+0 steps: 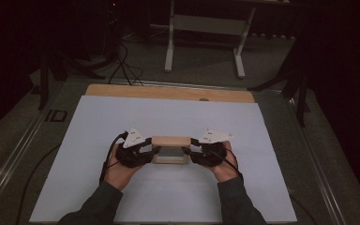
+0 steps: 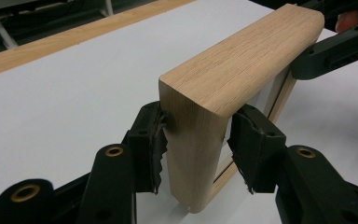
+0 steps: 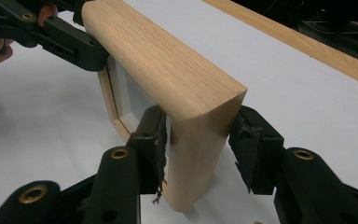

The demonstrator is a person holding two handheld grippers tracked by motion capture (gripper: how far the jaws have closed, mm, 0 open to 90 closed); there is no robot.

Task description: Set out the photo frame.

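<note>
high view: overhead, facing forward-down, far | gripper views: close, facing each other along wooden frame (image 1: 170, 149)

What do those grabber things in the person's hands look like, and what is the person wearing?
Each hand-held gripper, the left and the right, is black with two chunky jaws, brass-coloured rivets and ragged black rubber pads. A pale grey three-cornered plate with small dark marks sits on top of each. Black cables trail from them. The sleeves are dark grey-green.
</note>
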